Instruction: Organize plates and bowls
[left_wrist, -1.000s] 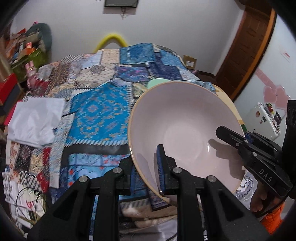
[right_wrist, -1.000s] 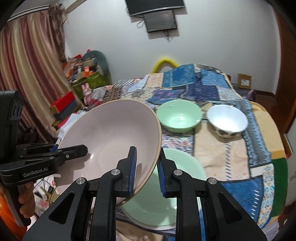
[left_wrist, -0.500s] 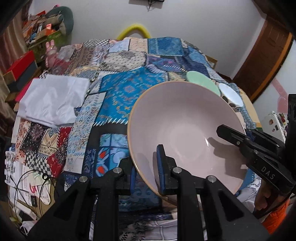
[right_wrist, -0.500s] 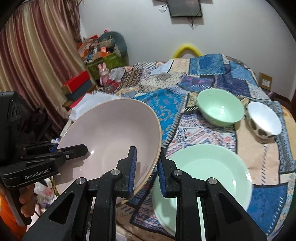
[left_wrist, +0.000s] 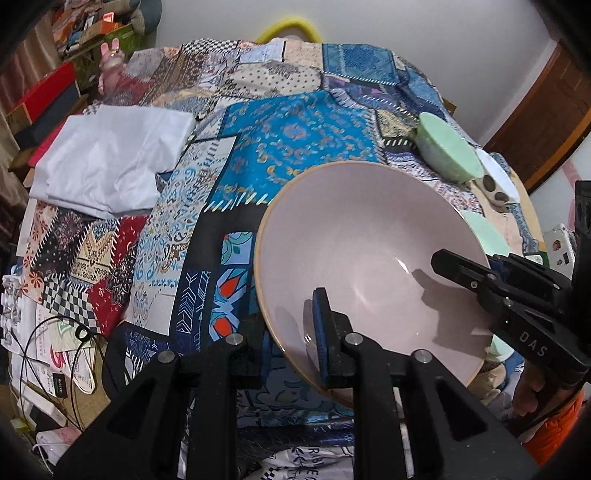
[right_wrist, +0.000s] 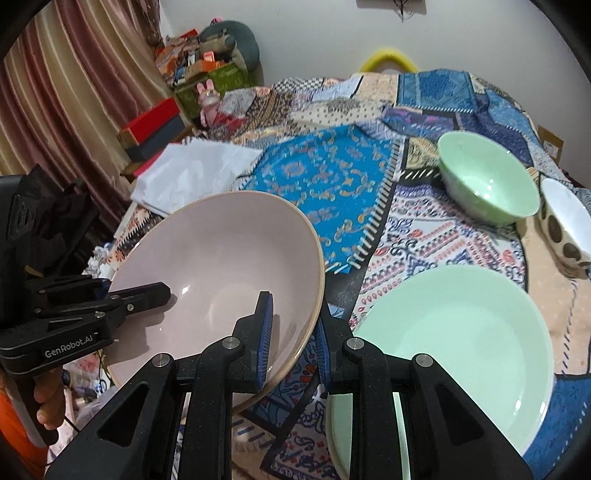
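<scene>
A large pale pink bowl (left_wrist: 369, 251) (right_wrist: 221, 251) hangs above the patchwork cloth, held from both sides. My left gripper (left_wrist: 291, 332) is shut on its near left rim. The right gripper (right_wrist: 293, 332) is shut on the opposite rim and shows in the left wrist view as a black arm (left_wrist: 509, 299). Beside the pink bowl lies a wide mint green plate (right_wrist: 454, 332). Farther back stand a mint green bowl (right_wrist: 487, 177) (left_wrist: 447, 151) and a white bowl with dark spots (right_wrist: 565, 221). The plate's near edge is hidden behind my right fingers.
The patchwork cloth (left_wrist: 295, 129) covers a round table. A folded white cloth (left_wrist: 107, 155) (right_wrist: 192, 170) lies at its left. Boxes and clutter (right_wrist: 199, 70) line the wall beyond, a striped curtain (right_wrist: 66, 92) hangs at left, and cables (left_wrist: 55, 354) lie by the near left edge.
Both grippers have carried the pink bowl down and to the left over the cloth. The green plate, green bowl and white bowl now sit farther right in both views.
</scene>
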